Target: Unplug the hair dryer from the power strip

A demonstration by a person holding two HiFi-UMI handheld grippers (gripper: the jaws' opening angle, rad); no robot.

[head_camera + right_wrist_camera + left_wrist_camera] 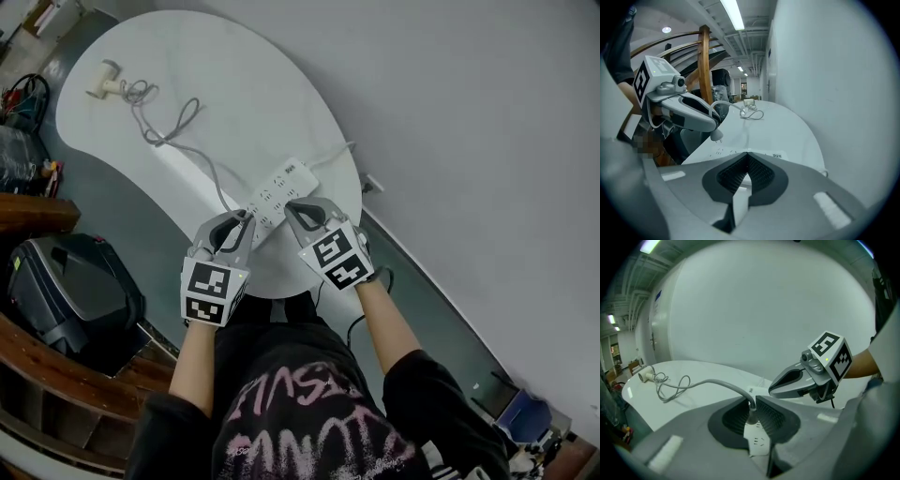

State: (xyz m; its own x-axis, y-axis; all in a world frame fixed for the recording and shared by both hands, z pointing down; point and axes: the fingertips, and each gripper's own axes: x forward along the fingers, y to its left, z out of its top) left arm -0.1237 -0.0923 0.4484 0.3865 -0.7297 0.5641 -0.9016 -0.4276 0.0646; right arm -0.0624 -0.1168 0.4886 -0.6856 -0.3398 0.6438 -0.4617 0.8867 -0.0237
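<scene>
Two grippers met over the near end of a white oval table [262, 84], both at the white power strip [281, 187] that lay slantwise close to the table's edge. The left gripper [246, 223] was clenched on the hair dryer's plug [751, 414], its ribbed pads pressed to either side of the plug body, with the grey cord [173, 131] rising out between them. Seen from the right gripper view, that plug [717, 136] hung with its prongs bare, just above the strip's row of sockets and not seated in any of them. The right gripper [292, 211] stood just beside the left, its jaws drawn in on the strip's near edge, a sliver of white casing showing in the narrow gap between the pads. From the plug the cord ran away across the tabletop in loose loops to the hair dryer [105, 82], which lay on its side at the table's far end, well apart from the strip. A second, thinner white lead left the strip's far end toward the wall.
</scene>
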